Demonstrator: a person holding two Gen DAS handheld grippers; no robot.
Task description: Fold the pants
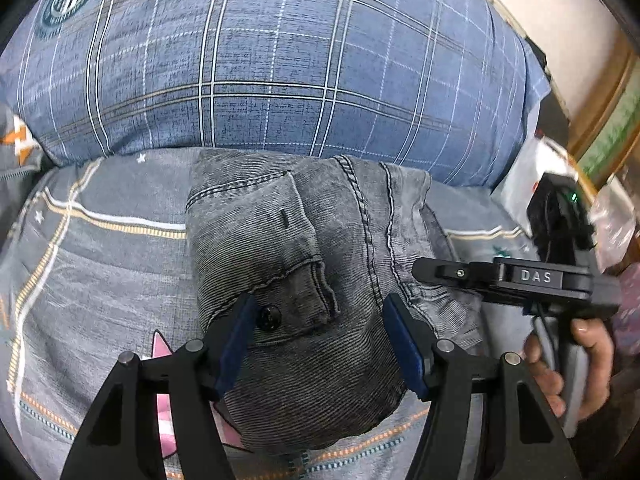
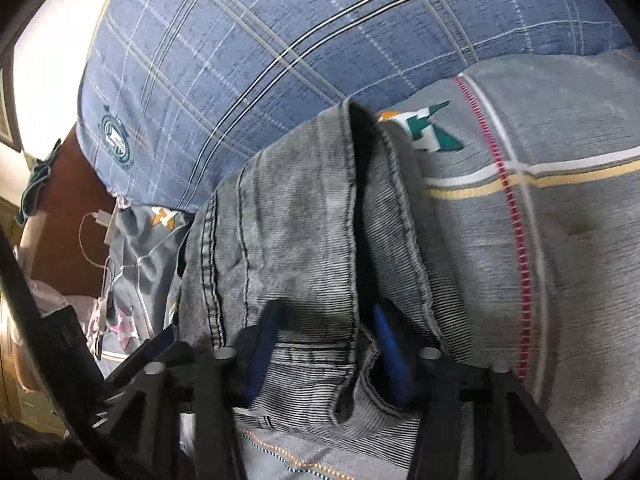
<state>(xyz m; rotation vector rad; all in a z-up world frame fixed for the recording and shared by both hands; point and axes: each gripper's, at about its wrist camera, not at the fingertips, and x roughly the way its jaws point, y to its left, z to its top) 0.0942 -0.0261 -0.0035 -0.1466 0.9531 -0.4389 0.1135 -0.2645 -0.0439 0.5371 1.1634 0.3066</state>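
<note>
Grey washed denim pants (image 1: 304, 264) lie folded into a compact bundle on a grey patterned bedsheet (image 1: 104, 264), back pocket and black button (image 1: 268, 317) facing up. My left gripper (image 1: 320, 320) is open, its blue-padded fingers (image 1: 236, 344) spread over the near part of the bundle. My right gripper shows at the right in the left wrist view (image 1: 424, 270), at the bundle's right edge. In the right wrist view the right gripper (image 2: 326, 336) is open with a fold of the pants (image 2: 296, 232) lying between its blue pads (image 2: 390, 348).
A large blue plaid pillow (image 1: 280, 60) lies right behind the pants. A pink print on the sheet (image 1: 164, 400) shows under the left gripper. White charger cable (image 2: 96, 240) and bedside clutter lie past the bed's edge. A hand (image 1: 576, 364) holds the right gripper's handle.
</note>
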